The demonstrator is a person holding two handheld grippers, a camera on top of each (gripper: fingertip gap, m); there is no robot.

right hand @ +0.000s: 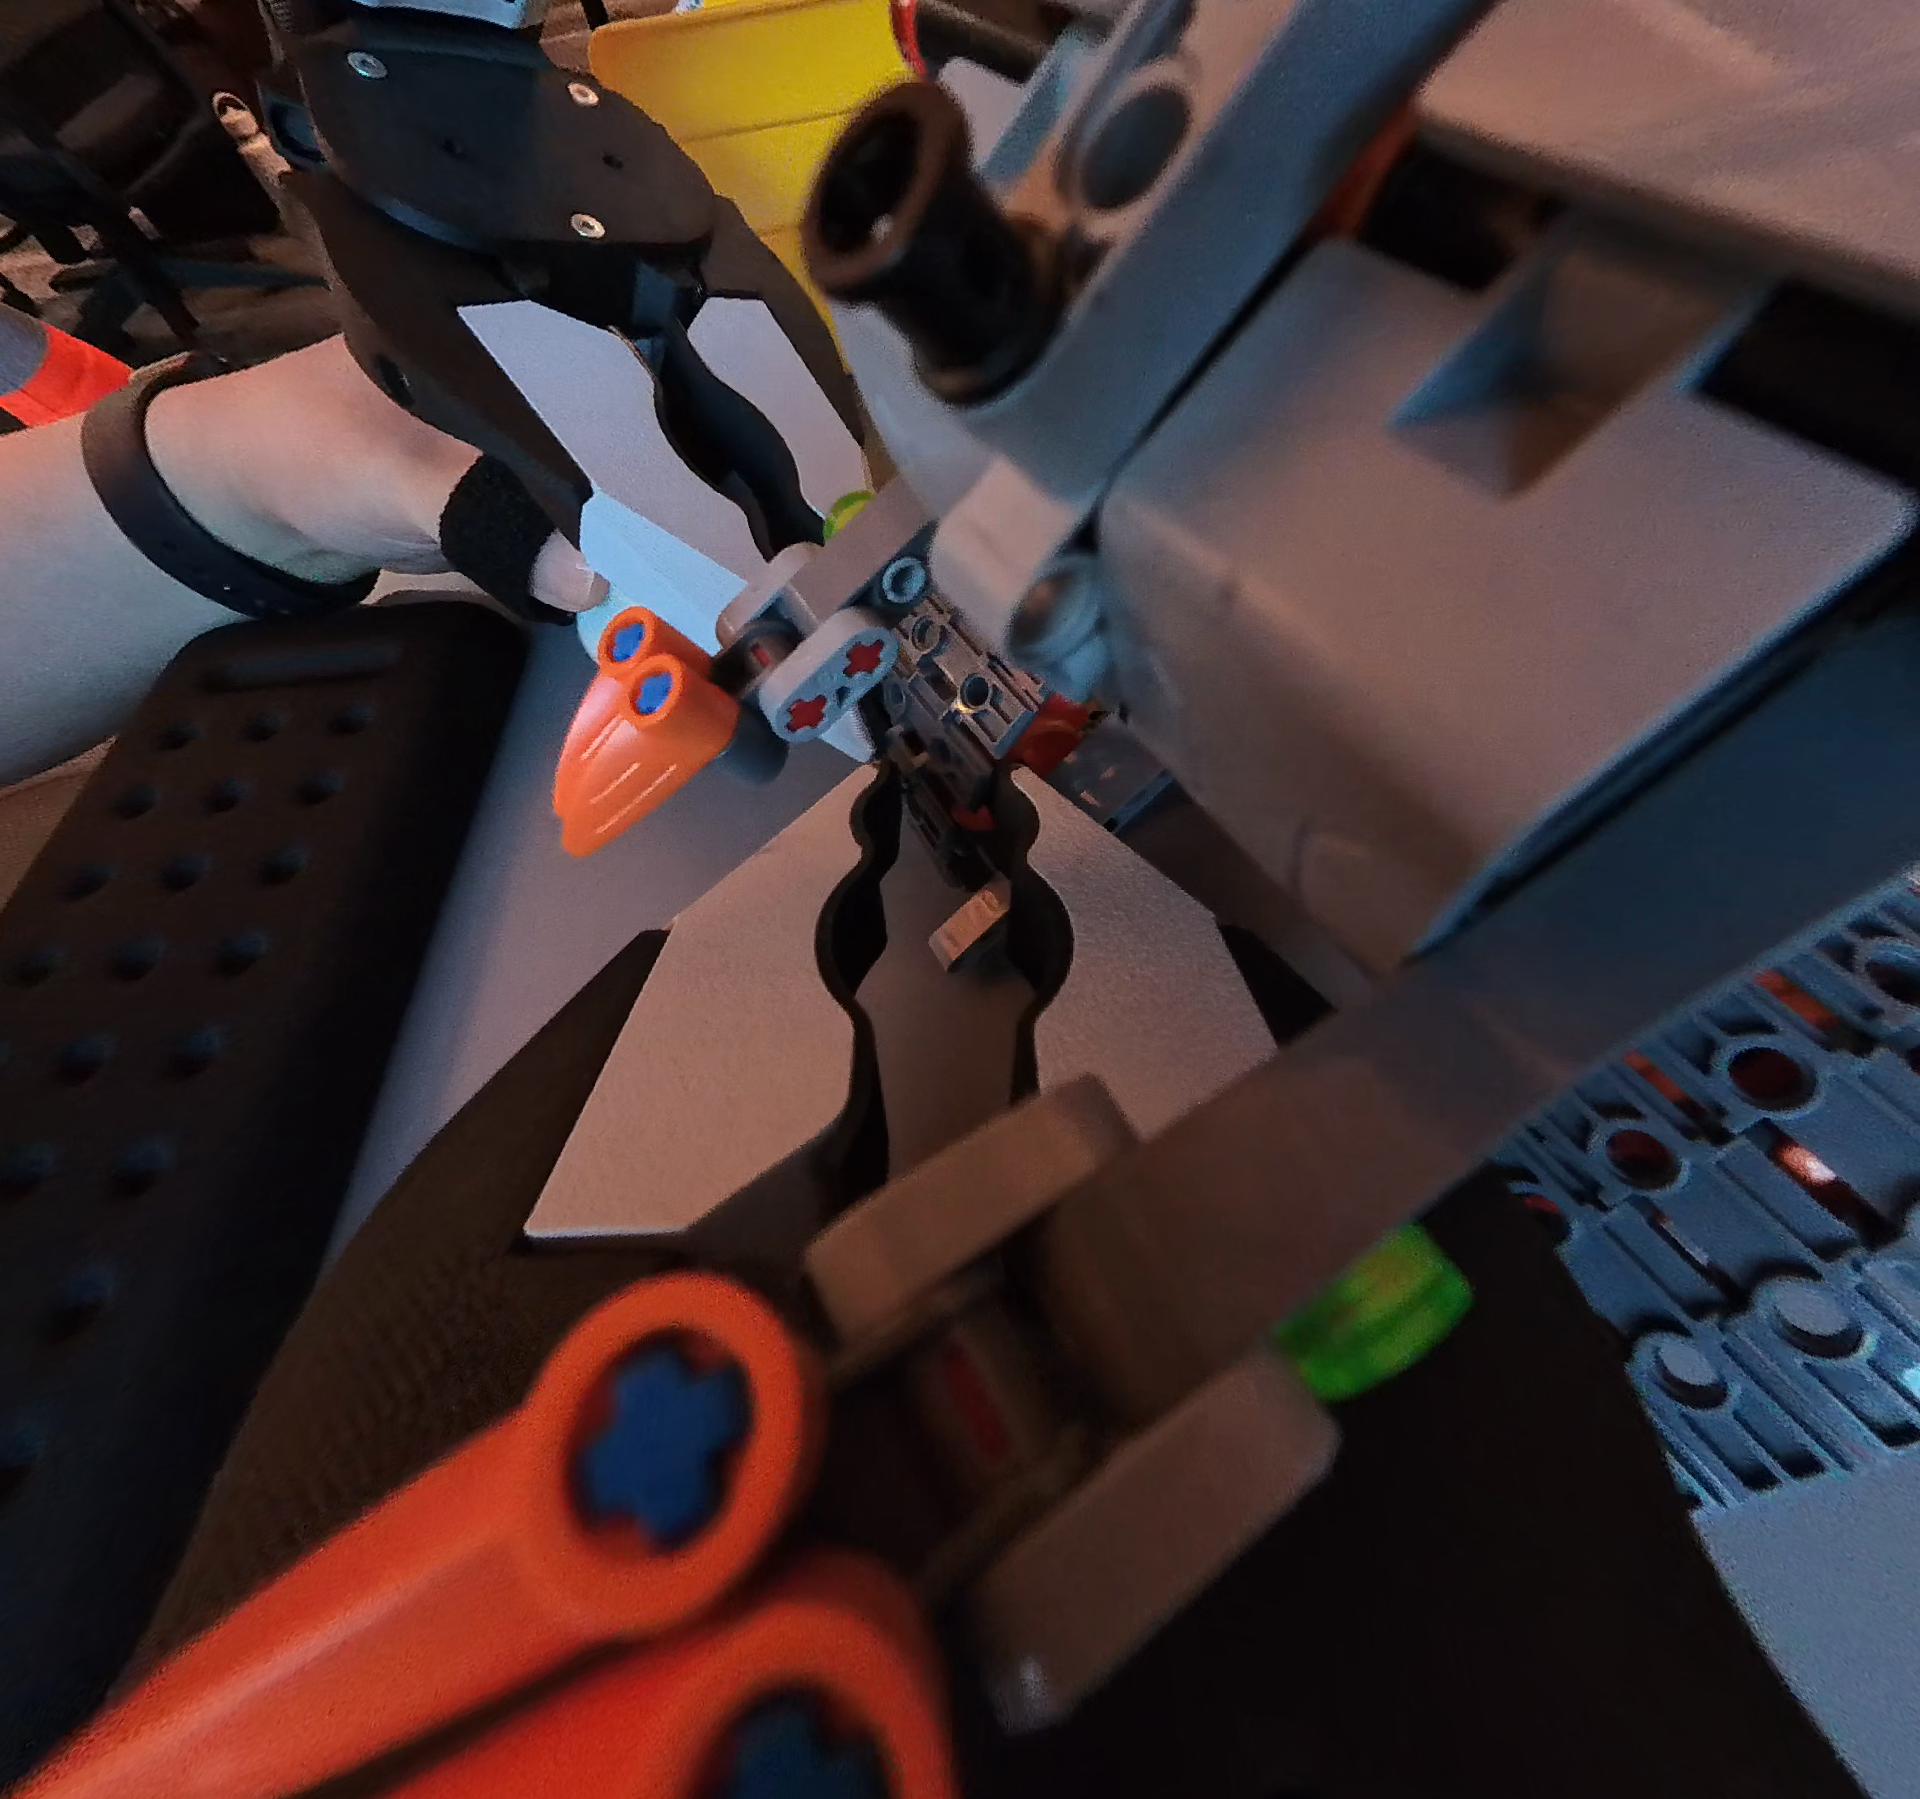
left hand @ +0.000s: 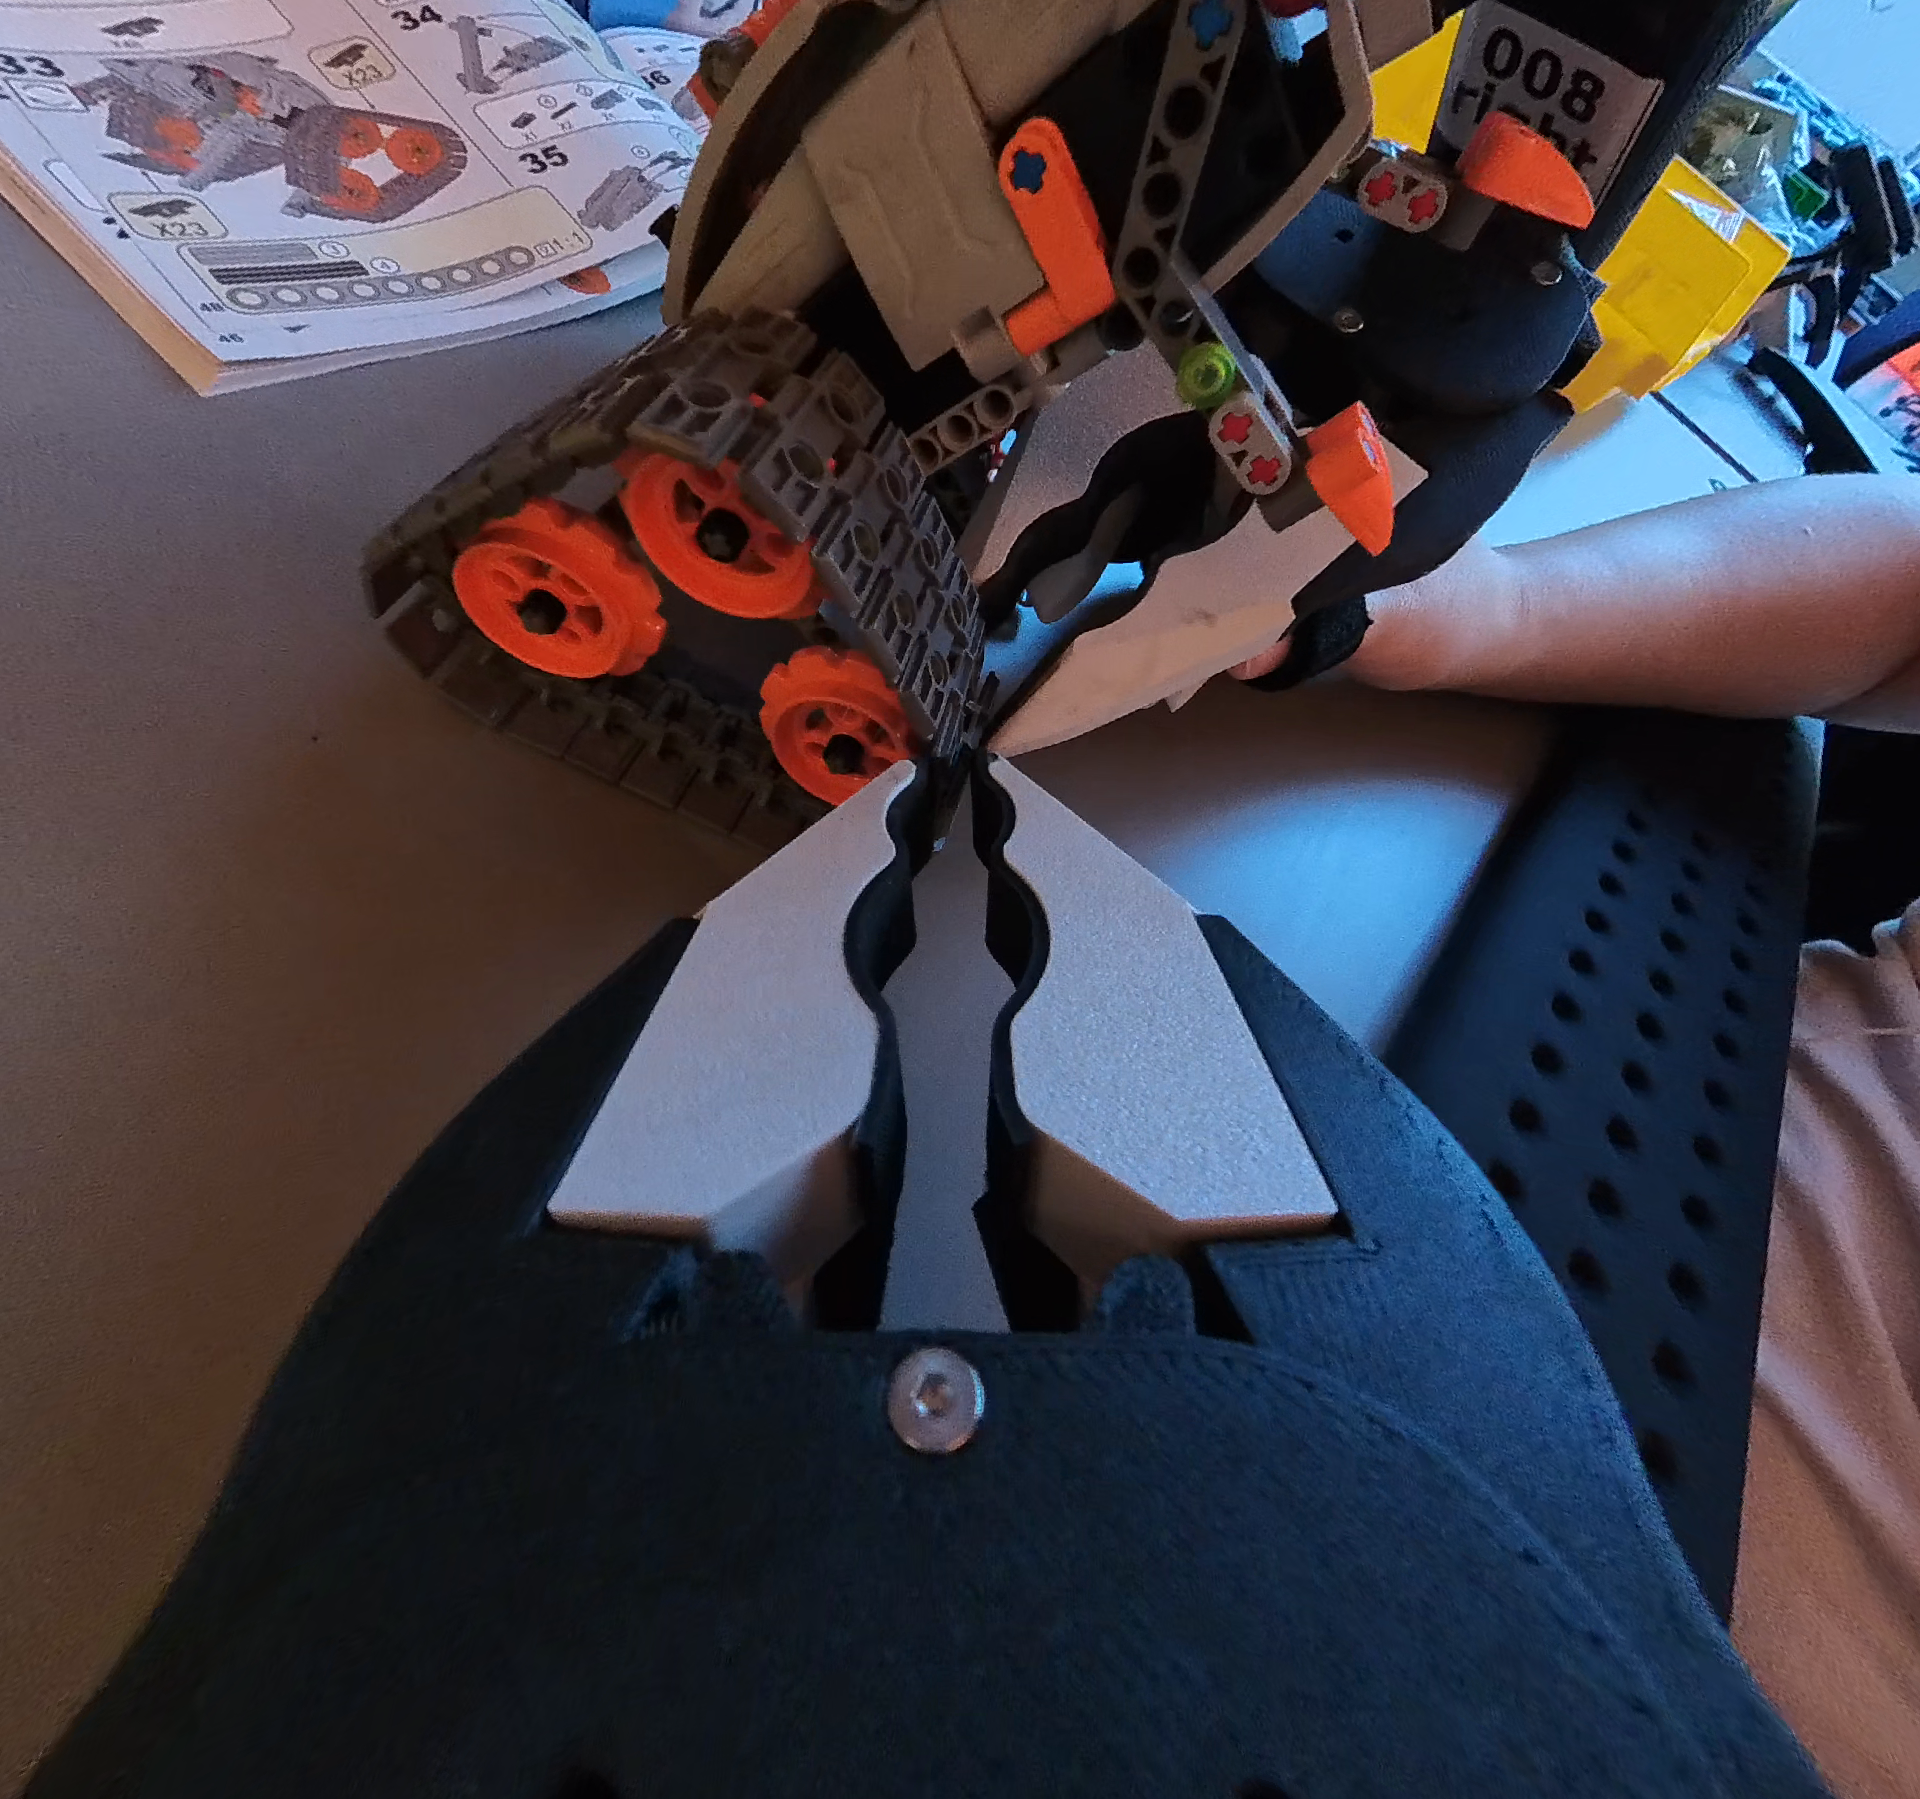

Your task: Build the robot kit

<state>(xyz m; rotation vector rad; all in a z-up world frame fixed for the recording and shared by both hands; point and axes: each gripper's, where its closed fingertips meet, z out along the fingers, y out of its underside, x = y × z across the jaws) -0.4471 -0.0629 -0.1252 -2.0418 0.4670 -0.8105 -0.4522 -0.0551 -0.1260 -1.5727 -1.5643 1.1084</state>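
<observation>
A brick-built tracked vehicle (left hand: 935, 191) with a grey body and orange wheels (left hand: 556, 601) is tilted up off the table (left hand: 208, 918), one end of its dark grey track (left hand: 831, 502) resting on the top. My left gripper (left hand: 951, 785) is shut on the near end of the track. My right gripper (left hand: 1003, 710) comes in from the right, and its tips meet the same end of the track. In the right wrist view my right gripper (right hand: 943, 799) is shut on dark grey track links (right hand: 961, 700). The left gripper (right hand: 779, 565) shows beyond, next to an orange claw piece (right hand: 623, 773).
An open instruction booklet (left hand: 312, 139) lies at the back left of the table. A yellow box (left hand: 1662, 295) stands behind the model on the right. A black perforated seat (left hand: 1610, 1022) and a person's forearm (left hand: 1662, 586) are at the right edge. Only a small space, under 4 cm, lies between the two pairs of fingers.
</observation>
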